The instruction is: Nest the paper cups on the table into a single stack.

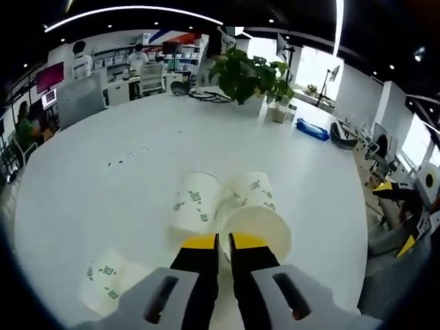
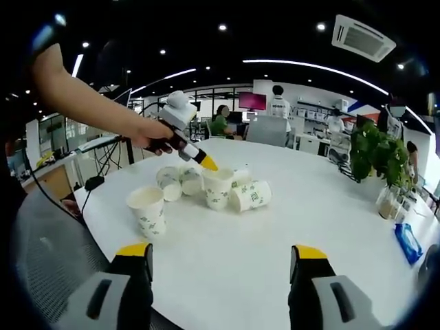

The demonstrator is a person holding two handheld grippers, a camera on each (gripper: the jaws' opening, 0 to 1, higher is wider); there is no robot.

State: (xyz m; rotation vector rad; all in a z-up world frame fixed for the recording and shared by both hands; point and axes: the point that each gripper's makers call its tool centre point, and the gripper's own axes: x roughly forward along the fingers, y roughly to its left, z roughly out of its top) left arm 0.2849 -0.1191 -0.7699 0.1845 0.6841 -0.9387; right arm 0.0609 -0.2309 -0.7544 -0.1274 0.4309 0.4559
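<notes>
The left gripper (image 2: 207, 163) pinches the rim of an upright cup (image 2: 218, 187) mid-table (image 2: 330, 227), probably lifting it. Next: nest it into another cup (image 2: 148, 211). The right gripper (image 2: 220, 265) hangs wide open.

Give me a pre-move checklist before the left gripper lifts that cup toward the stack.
1. Left gripper closed on the rim of the upright cup: ok, the jaws stand nearly together at the rim in the left gripper view.
2. Right gripper free to help: ok, jaws wide apart, nothing between them.
3. Neighbouring cups out of the lift path: not ok, the tipped cup lies against the gripped one.
4. Separate cup upright and ready as a base: ok, it stands alone near the table edge.
5. Number of cups behind the cluster: cannot tell, they overlap.
</notes>
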